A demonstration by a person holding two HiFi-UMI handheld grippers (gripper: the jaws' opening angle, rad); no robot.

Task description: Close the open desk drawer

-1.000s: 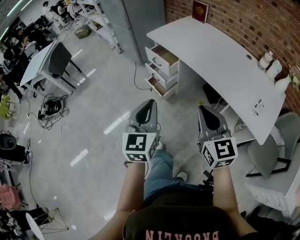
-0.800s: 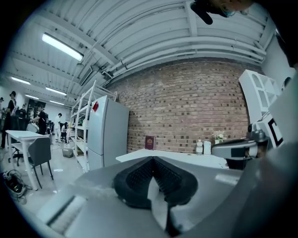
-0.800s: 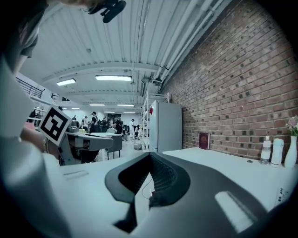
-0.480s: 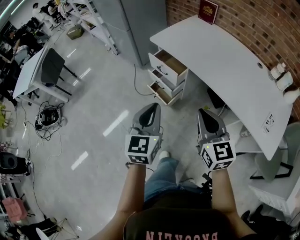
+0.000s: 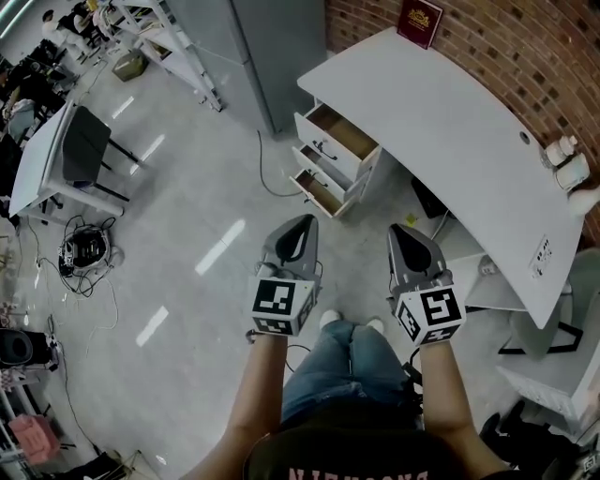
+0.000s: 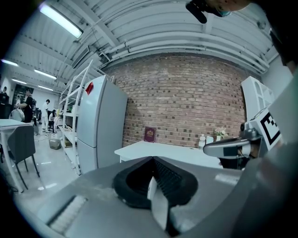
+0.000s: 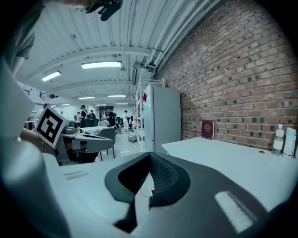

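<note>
The white curved desk [image 5: 450, 122] stands against the brick wall at the upper right of the head view. At its left end is a drawer stack: the top drawer [image 5: 342, 131] is pulled out and shows its wooden inside, and the bottom drawer [image 5: 317, 190] is also out. My left gripper [image 5: 302, 221] and right gripper [image 5: 398, 230] are held side by side, pointing toward the desk, short of the drawers and touching nothing. Both are shut and empty. In the left gripper view the left gripper [image 6: 152, 160] faces the desk [image 6: 186, 151]. The right gripper [image 7: 150, 155] looks along the desk top [image 7: 223, 158].
A tall grey cabinet [image 5: 272, 47] stands left of the drawers, with a cable [image 5: 267, 173] on the floor beside it. A red book [image 5: 420, 21] and bottles [image 5: 567, 159] sit on the desk. A table with a dark chair [image 5: 80, 145] and tangled cables [image 5: 84, 248] are far left.
The person has walked toward the desk, so the drawers sit closer in view. Both grippers have moved forward together and stay shut.
</note>
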